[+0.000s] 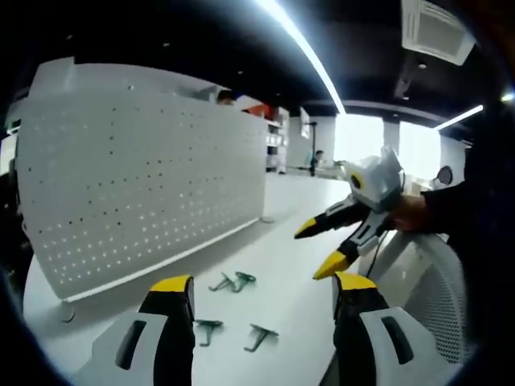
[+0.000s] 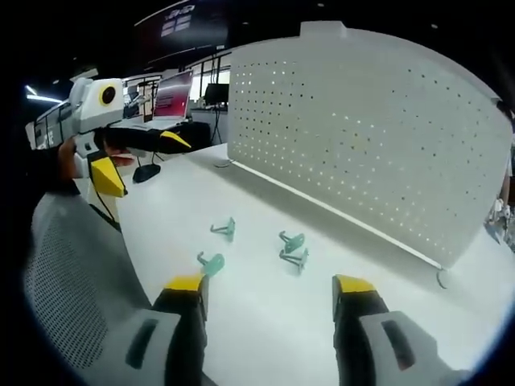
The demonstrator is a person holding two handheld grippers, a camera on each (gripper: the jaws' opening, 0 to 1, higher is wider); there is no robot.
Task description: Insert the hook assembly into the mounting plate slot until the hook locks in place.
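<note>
Through my left gripper view, working left to right, I see one white pegboard point(image 1: 145, 181) standing upright on the white table point(image 1: 282, 233), its face dotted with rows of small holes. On the table in front of it I count four green hooks: two lying touching each other point(image 1: 233, 282), one nearer my jaws point(image 1: 208, 328), and one more point(image 1: 261, 337) just right of that. My left gripper point(image 1: 263, 296) has its yellow-tipped jaws spread wide with nothing between them, hanging above the hooks. Further right the right gripper point(image 1: 320, 248) comes in, held by a hand point(image 1: 410, 213), jaws parted and empty, well apart from the hooks. In my right gripper view, the left gripper point(image 2: 143, 165) shows at the left, gaping and empty. Then the same four hooks: one nearest my jaws point(image 2: 211, 262), one further off point(image 2: 224, 229), and a close pair point(image 2: 293, 248). The right gripper point(image 2: 270, 291) is wide open, holding nothing. No hook sits in the pegboard point(image 2: 370, 137), which stands at the right.
</note>
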